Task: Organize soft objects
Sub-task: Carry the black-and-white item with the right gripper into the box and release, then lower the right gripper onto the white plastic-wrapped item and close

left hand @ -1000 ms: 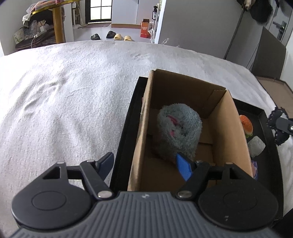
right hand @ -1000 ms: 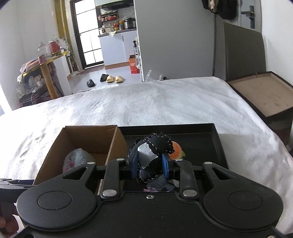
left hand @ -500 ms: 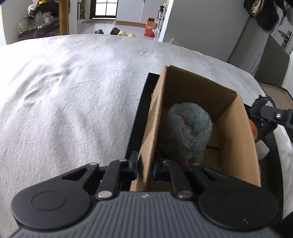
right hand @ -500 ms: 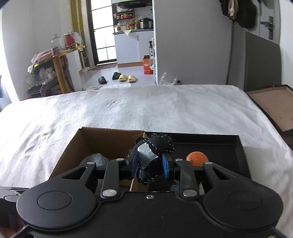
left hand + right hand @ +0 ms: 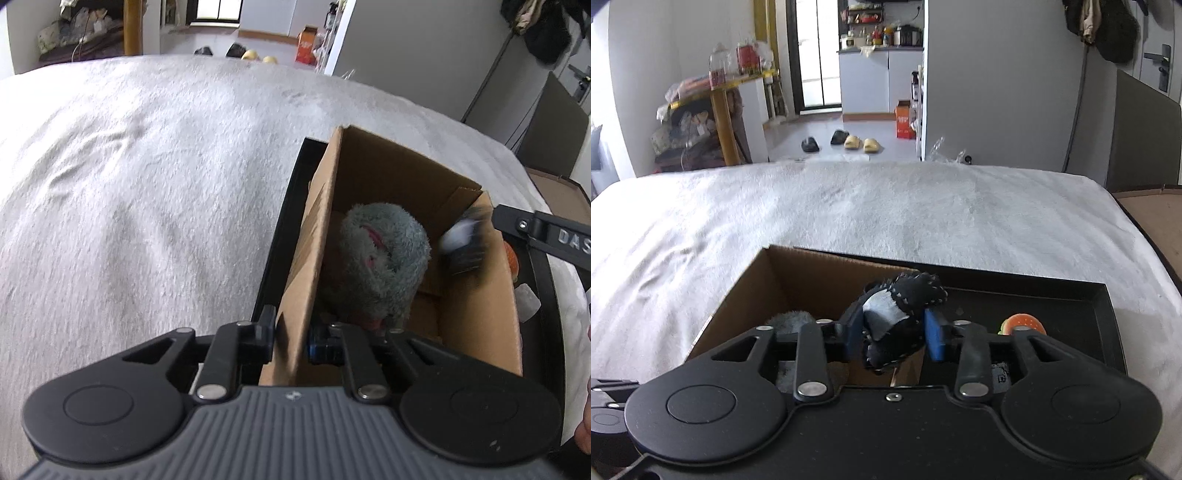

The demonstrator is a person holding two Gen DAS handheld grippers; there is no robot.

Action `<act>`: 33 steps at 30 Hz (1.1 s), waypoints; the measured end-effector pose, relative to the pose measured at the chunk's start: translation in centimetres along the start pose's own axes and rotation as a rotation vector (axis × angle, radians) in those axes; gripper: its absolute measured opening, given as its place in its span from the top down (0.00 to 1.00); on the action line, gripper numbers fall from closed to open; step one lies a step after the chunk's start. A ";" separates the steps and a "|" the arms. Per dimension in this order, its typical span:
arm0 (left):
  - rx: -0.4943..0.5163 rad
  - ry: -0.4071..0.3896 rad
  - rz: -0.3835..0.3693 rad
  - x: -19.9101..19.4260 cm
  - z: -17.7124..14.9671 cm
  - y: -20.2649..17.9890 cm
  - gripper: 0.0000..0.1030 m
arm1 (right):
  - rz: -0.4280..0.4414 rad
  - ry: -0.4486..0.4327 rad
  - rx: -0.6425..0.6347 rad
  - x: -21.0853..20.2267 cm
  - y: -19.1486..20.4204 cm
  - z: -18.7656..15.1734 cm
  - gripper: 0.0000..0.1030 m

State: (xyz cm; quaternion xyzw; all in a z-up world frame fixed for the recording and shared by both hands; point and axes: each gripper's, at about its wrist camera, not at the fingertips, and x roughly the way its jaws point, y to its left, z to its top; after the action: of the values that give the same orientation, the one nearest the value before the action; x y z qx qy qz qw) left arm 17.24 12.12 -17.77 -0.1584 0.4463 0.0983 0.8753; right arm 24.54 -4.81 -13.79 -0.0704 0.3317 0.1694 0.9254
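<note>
Right gripper [image 5: 894, 334] now carried leftward over the cardboard box [image 5: 373, 184], jaws opening around the black-and-white plush [image 5: 899, 317], left gripper [image 5: 290, 338] now clamped on the box's near wall, grey plush [image 5: 380, 266] inside, box in black tray [image 5: 1071, 295].

home: bed [image 5: 886, 206], slippers [image 5: 858, 142] on floor, kitchen counter [image 5: 881, 79] behind.
</note>
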 end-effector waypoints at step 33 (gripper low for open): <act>0.165 0.069 0.277 -1.1 0.8 -6.8 0.36 | 0.118 0.005 0.252 -2.3 -9.4 -4.4 0.42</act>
State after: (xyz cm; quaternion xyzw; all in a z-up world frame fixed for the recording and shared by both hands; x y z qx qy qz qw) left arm 19.32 6.01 -15.12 -0.0260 0.5004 0.1753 0.8474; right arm 23.68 -15.29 -15.53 0.0655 0.3562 0.1806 0.9145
